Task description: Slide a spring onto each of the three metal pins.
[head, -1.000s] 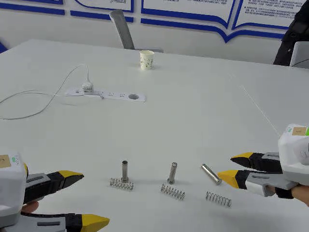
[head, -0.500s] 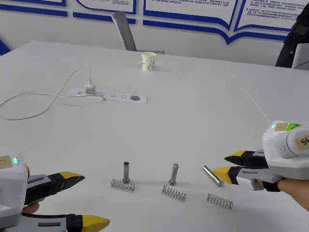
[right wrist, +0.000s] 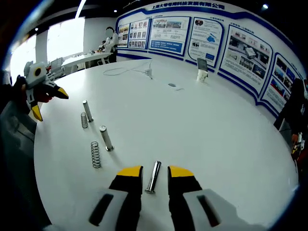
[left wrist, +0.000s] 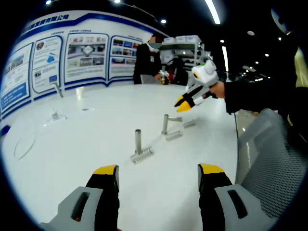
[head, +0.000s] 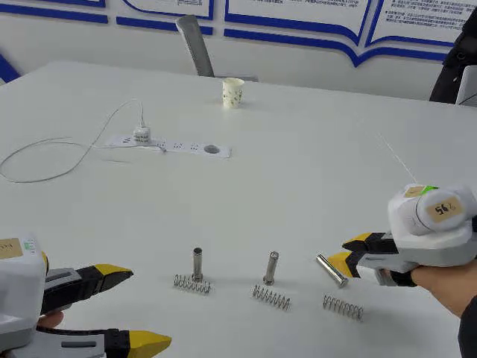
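the step in hand looked like the first pickup. the right gripper (right wrist: pixel 155 172) had its jaws slightly apart on either side of the lying pin (right wrist: pixel 153 181), apparently not pinching it. on the table (head: pixel 313 171) the left pin (head: pixel 197 262) and middle pin (head: pixel 272 266) stood upright, bare. the left spring (head: pixel 191 284), middle spring (head: pixel 270 297) and right spring (head: pixel 343 307) each lay at about 6 o'clock of its pin. the left gripper (head: pixel 141 307) hung empty, jaws wide apart, at 8 o'clock of the left pin. next, probably: squeeze the lying pin squarely and lift it so the right spring could be threaded on.
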`<state>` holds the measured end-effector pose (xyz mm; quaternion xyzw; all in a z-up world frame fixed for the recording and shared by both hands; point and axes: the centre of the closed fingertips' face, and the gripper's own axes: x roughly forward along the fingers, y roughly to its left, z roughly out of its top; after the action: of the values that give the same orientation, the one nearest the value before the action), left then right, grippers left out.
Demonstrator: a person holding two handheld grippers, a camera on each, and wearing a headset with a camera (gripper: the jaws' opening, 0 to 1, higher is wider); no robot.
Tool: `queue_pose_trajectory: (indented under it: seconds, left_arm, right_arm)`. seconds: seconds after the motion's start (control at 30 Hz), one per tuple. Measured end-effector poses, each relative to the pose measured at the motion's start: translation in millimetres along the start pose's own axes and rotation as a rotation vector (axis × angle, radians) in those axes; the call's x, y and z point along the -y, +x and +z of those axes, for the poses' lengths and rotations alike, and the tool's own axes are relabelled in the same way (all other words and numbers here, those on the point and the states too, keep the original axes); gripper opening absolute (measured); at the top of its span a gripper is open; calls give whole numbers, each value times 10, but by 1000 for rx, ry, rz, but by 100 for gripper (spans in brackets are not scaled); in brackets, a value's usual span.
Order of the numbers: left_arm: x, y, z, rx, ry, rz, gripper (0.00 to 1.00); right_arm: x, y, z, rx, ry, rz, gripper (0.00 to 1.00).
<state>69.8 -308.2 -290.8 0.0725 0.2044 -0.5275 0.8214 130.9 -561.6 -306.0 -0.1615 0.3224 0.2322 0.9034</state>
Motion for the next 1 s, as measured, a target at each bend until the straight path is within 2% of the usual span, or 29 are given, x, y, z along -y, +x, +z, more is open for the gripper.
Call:
queue_pose_trajectory:
  seconds: [1.0]
  left_arm:
    - [1,-4,-15,-4,-2,3,67]
  right_arm:
    - [19,295,-91,-88,16,8,15]
